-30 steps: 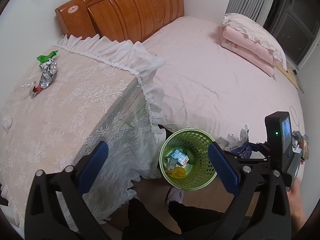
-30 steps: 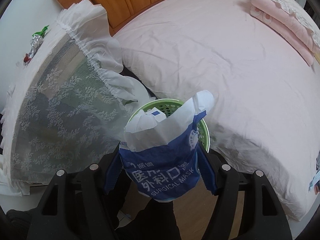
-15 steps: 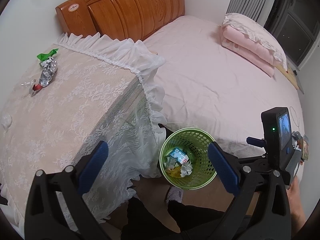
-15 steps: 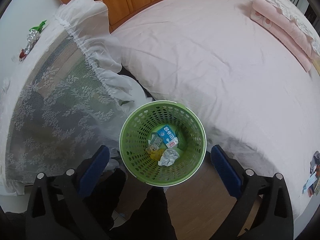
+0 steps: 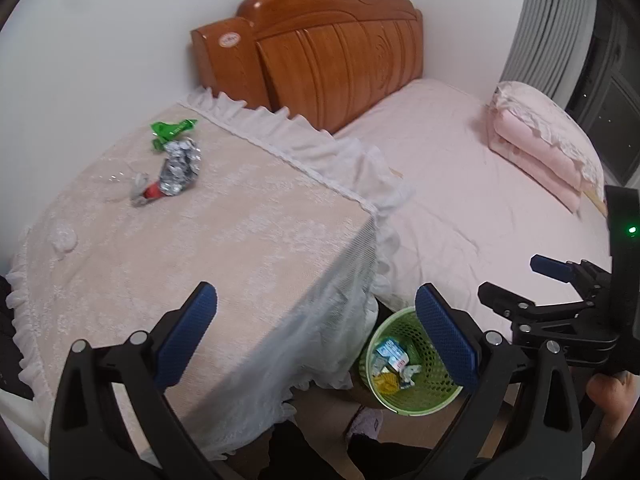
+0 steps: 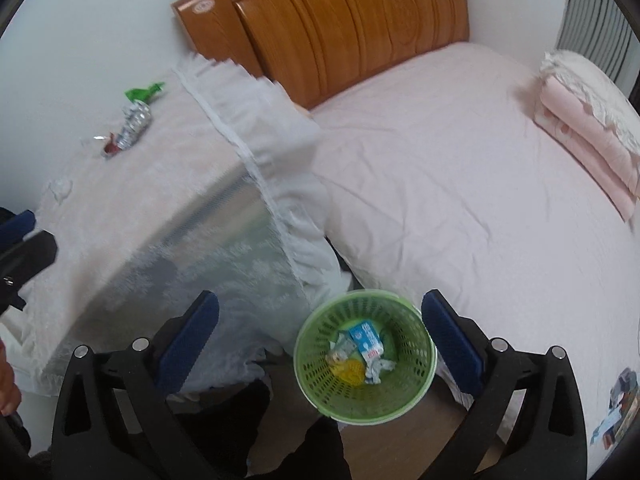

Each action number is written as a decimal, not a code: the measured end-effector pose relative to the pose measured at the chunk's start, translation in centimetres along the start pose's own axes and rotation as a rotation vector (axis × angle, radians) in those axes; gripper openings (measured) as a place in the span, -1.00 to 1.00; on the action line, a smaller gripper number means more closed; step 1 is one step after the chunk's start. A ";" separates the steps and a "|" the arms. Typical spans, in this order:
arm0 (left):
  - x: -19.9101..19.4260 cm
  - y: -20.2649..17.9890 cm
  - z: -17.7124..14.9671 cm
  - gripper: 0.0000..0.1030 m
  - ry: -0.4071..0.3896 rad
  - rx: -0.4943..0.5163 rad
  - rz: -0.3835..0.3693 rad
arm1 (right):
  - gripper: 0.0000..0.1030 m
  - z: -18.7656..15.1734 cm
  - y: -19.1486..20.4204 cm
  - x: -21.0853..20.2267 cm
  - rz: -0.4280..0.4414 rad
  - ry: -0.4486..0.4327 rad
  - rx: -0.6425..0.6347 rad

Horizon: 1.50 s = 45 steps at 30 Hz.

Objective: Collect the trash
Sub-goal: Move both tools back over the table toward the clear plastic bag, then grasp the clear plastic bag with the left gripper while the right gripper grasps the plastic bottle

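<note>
Both grippers, left [image 5: 316, 330] and right [image 6: 320, 338], are gaping empty and sitting higher than before; the mask packet is gone from the right. One green basket [image 6: 416, 392] is standing on the floor by the bed, three wrappers [image 5: 176, 160] lying on the lace-covered table [image 5: 240, 248].

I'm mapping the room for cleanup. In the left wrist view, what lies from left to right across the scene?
Foil wrapper on the lace-covered table → green basket → pink bed → folded pink bedding.
</note>
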<state>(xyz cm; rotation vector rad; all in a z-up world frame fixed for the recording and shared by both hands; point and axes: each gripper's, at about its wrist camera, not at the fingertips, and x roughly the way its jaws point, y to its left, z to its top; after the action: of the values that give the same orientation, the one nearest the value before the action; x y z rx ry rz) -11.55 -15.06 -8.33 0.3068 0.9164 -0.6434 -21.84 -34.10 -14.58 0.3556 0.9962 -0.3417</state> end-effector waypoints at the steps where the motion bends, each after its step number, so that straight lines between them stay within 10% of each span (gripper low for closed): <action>1: -0.4 1.3 0.5 0.85 -0.017 -0.013 0.016 | 0.95 1.1 1.2 -0.7 0.016 -0.032 -0.018; 9: -2.4 11.4 3.1 0.85 -0.102 -0.115 0.136 | 0.96 8.5 12.2 -2.9 0.155 -0.201 -0.171; 20: -1.9 22.7 2.8 0.85 -0.089 -0.240 0.215 | 0.96 12.2 24.0 -0.8 0.258 -0.183 -0.280; 45: 14.9 42.3 2.3 0.84 0.124 -0.304 0.283 | 0.96 13.4 31.1 7.4 0.175 -0.019 -0.243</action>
<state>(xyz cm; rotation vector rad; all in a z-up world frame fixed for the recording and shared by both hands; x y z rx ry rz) 23.28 10.82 -19.98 0.1994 1.0510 -0.2214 5.44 -13.22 -10.17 0.2167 0.9681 -0.0642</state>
